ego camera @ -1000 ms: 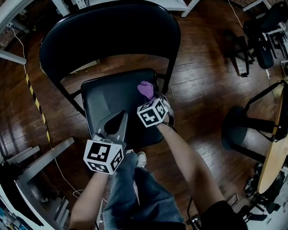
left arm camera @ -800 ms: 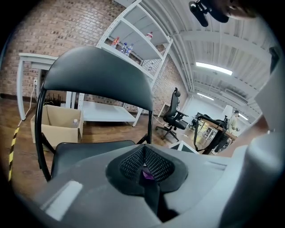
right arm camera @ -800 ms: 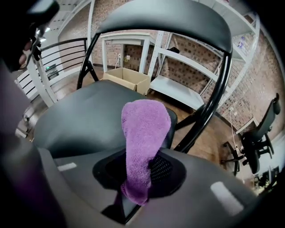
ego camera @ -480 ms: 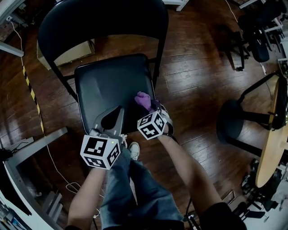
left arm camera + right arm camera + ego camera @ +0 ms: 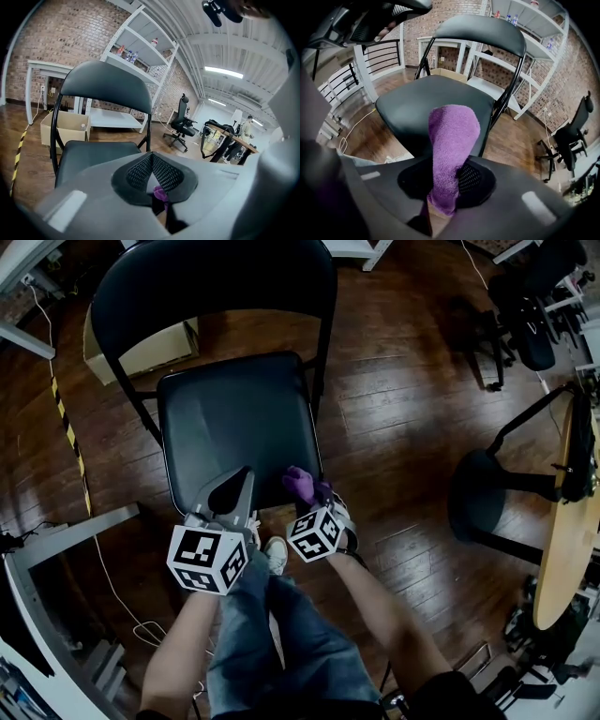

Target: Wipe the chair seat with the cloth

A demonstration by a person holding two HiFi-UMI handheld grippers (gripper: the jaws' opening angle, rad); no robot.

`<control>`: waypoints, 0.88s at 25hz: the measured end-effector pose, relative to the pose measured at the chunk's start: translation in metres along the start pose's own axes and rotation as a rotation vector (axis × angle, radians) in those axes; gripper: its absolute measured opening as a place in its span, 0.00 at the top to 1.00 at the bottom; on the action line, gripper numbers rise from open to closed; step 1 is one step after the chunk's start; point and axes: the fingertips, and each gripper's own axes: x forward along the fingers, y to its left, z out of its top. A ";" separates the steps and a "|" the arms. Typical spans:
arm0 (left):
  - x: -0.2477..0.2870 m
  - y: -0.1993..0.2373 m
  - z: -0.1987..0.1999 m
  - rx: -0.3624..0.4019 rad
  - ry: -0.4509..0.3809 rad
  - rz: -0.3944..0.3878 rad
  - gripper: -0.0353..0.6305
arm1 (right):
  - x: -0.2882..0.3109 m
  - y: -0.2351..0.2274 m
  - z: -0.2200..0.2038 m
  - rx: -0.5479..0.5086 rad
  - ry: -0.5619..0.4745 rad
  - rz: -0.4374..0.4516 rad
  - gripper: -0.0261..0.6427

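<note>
The black folding chair [image 5: 216, 287] fills the upper middle of the head view, its seat [image 5: 234, 418] bare and dark from the back edge down to the front edge. The left gripper [image 5: 244, 479] lies over the front edge near its middle, jaws brought together at the tips with nothing clamped. The right gripper [image 5: 320, 499] sits just beside it at the seat's front right corner, jaws closed on the lower end of the purple cloth [image 5: 299, 483]. The cloth sticks out past the jaws as a thick folded tongue. Its long axis runs along the jaws and points toward the backrest, so nearly the whole seat lies ahead of it and to its left. Any stroke would, I judge, run forward and leftward from that corner, and the right hand is the one placed to make it. The right gripper view shows what the head view cannot. The pads pinch only the cloth's bottom part, and the free end [image 5: 452, 140] stands up over the near part of the seat. Whether it touches the seat I cannot tell from either view. The left gripper view shows a scrap of purple [image 5: 159, 192] through the opening beneath its meeting pads; that is the other gripper's cloth, not something it holds.
</note>
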 end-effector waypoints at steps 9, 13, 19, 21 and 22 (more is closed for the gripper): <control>-0.031 -0.031 0.007 0.011 -0.003 0.008 0.94 | -0.041 0.017 -0.005 0.049 -0.037 0.028 0.84; -0.060 -0.045 0.034 0.026 -0.037 0.034 0.94 | -0.102 0.020 0.041 0.090 -0.169 0.033 0.84; -0.109 -0.067 0.075 0.106 -0.085 0.079 0.94 | -0.211 0.025 0.114 0.164 -0.398 0.039 0.84; -0.135 -0.076 0.089 0.117 -0.123 0.097 0.94 | -0.252 0.032 0.132 0.187 -0.474 0.042 0.84; -0.149 -0.081 0.094 0.118 -0.142 0.105 0.94 | -0.273 0.038 0.140 0.198 -0.512 0.045 0.84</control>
